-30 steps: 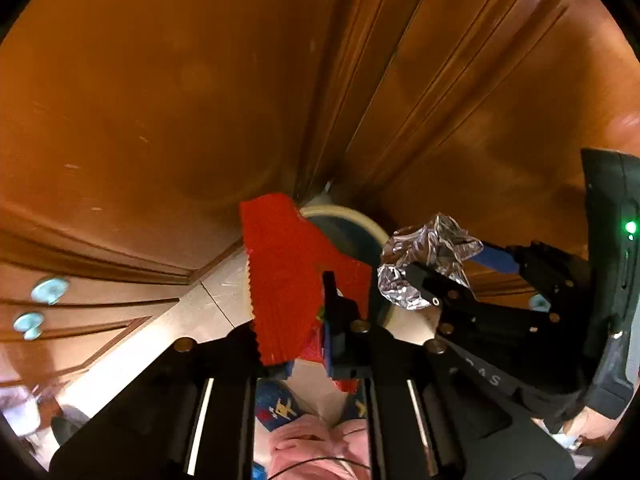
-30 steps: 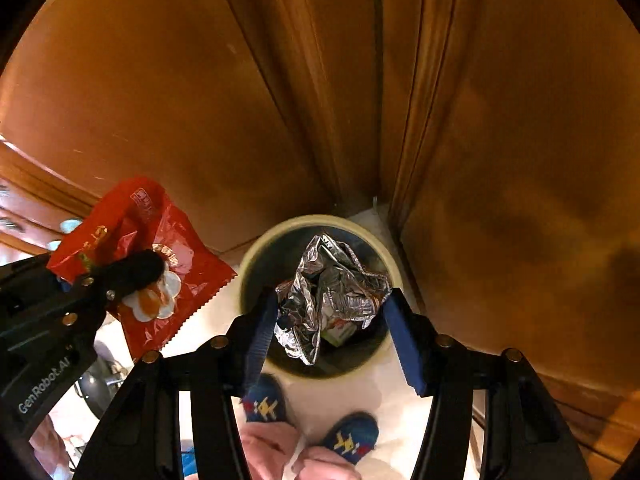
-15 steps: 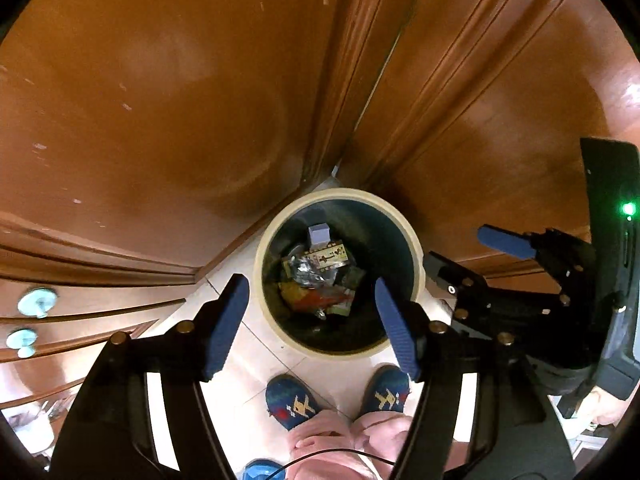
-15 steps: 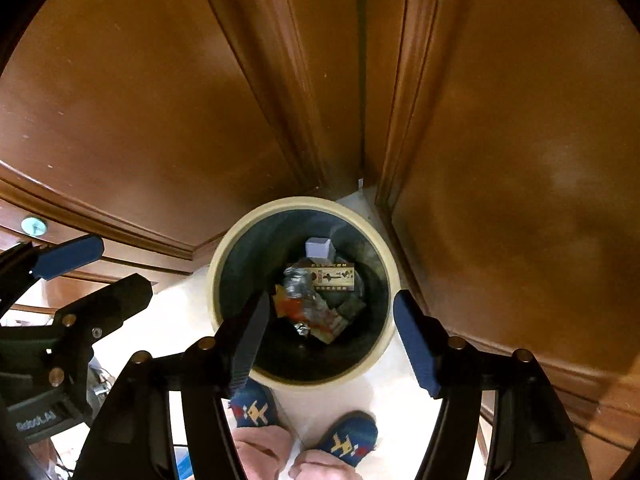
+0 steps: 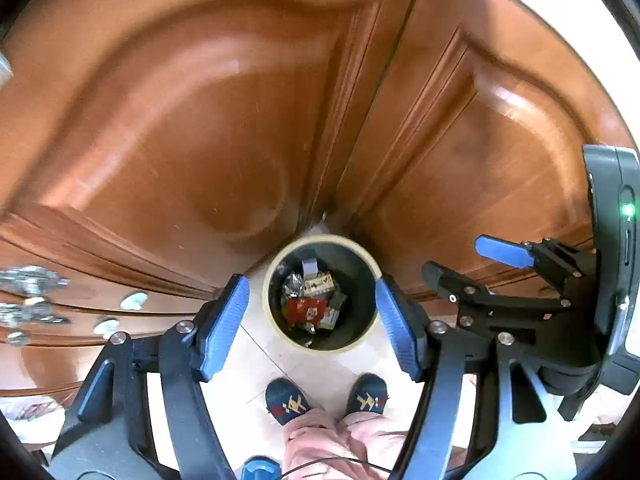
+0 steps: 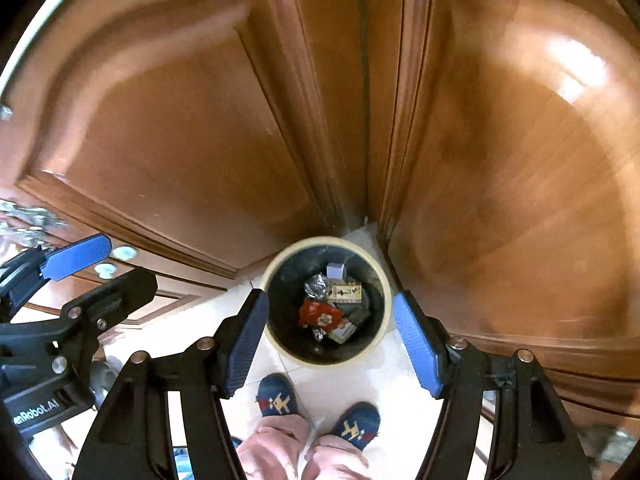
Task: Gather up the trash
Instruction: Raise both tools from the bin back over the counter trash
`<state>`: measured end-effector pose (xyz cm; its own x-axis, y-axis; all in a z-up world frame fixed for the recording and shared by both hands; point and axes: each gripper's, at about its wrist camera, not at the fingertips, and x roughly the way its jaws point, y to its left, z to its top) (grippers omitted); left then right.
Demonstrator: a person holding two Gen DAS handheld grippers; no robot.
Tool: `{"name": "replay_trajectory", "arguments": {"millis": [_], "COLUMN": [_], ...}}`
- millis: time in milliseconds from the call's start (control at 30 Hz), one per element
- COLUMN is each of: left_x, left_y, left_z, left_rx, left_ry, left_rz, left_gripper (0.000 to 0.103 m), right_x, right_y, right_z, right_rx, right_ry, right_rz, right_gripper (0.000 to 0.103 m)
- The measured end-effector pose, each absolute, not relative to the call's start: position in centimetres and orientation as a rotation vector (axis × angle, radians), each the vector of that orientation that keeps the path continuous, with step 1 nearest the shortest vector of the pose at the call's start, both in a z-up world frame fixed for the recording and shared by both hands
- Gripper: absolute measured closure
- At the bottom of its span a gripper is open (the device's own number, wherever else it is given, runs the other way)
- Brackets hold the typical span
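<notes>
A round bin with a cream rim (image 5: 267, 296) (image 6: 385, 280) stands on the floor, far below both grippers. Inside it lie a red snack wrapper (image 5: 306, 308) (image 6: 320, 314), a crumpled foil ball (image 5: 292, 282) (image 6: 316, 284) and several small boxes. My left gripper (image 5: 310, 286) (image 6: 130, 260) hangs high over the bin, open, with nothing between its blue pads. My right gripper (image 6: 330, 298) (image 5: 460, 258) is beside it on the right, also open and holding nothing.
Brown wooden cabinet doors (image 5: 200, 140) (image 6: 520, 180) meet in a corner just behind the bin. Drawer knobs (image 5: 134, 301) show at the left. The person's feet in blue slippers (image 5: 286, 400) (image 6: 278, 400) stand on the white tiled floor (image 5: 340, 368) in front of the bin.
A second ago the left gripper held the red wrapper and the right held the foil over the bin. Both opened, the trash fell in, and both grippers rose.
</notes>
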<state>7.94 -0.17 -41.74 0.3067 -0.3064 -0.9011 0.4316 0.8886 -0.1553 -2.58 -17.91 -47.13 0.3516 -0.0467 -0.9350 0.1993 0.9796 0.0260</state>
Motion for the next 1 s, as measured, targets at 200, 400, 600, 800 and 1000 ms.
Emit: {"name": "replay_trajectory", "arguments": {"millis": [200, 400, 600, 800, 1000], "left_x": [6.7, 4.7, 3.3, 2.2, 2.5], "left_y": [0.6, 1.3, 1.7, 2.2, 2.3], "left_z": [-36.0, -29.1, -21.4, -14.1, -6.9], "left_rx": [0.093, 0.102, 0.113, 0.124, 0.153], "left_ry": [1.125, 1.077, 0.979, 0.838, 0.727], "left_rz": [-0.481, -0.482, -0.460, -0.413, -0.376], "left_gripper": [0.040, 0.040, 0.040, 0.040, 0.040], "right_x": [-4.1, -6.2, -8.0, -8.7, -8.3], "right_y": [-17.2, -16.3, -15.2, -15.1, -15.2], "right_z": [-40.8, -34.5, -26.7, -17.8, -9.7], "right_rx": [0.125, 0.109, 0.074, 0.046, -0.009], "right_ry": [1.167, 1.132, 1.059, 0.928, 0.781], "right_rz": [-0.140, -0.118, -0.076, -0.044, -0.019], "right_gripper": [0.035, 0.035, 0.035, 0.035, 0.034]}}
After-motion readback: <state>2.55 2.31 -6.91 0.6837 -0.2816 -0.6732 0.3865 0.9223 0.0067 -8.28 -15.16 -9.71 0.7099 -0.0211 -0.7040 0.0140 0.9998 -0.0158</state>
